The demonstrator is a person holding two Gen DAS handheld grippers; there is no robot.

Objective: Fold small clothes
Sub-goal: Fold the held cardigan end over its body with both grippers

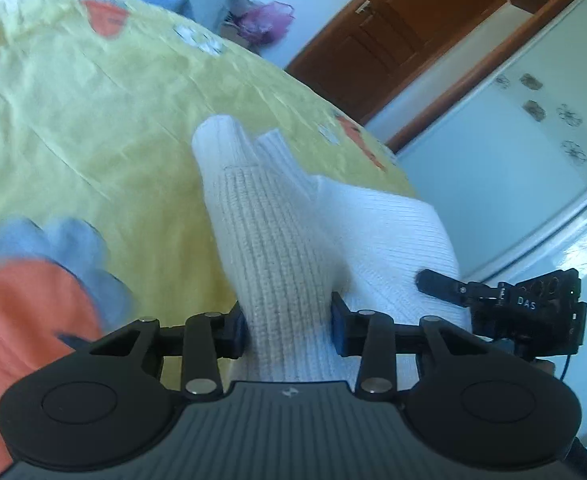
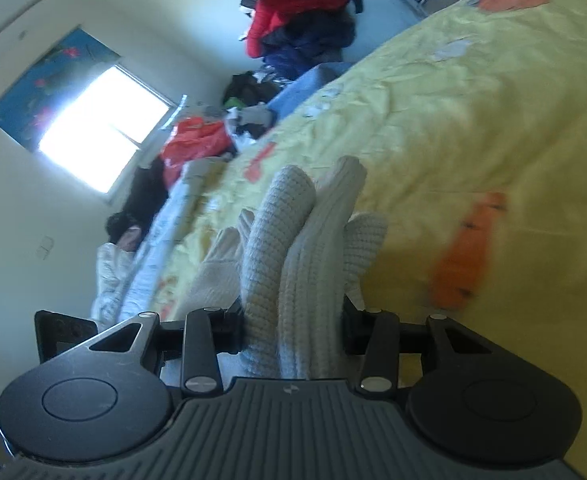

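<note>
Nearest in the left wrist view, the left gripper (image 1: 289, 330) is seen w/ its two fingers pinching a white knitted garment (image 1: 277, 248); the pads press on the ribbed fabric from both sides. The garment is lifted above the yellow bedsheet (image 1: 93, 120), and its bunched end points away from the gripper. Just to the right of the garment, the right gripper (image 1: 533, 308) is visible as a black body, one finger touching the same knit.

In the right wrist view, the right gripper (image 2: 291, 330) is also closed on the white knitted garment (image 2: 293, 264); several thick folds are held between its fingers. Behind the garment the yellow bedsheet (image 2: 453, 120) w/ orange patches is spread. Further behind the garment, approx. at the far bed edge, a pile of clothes (image 2: 301, 20) is seen, and left of it a bright window (image 2: 101, 132).
</note>
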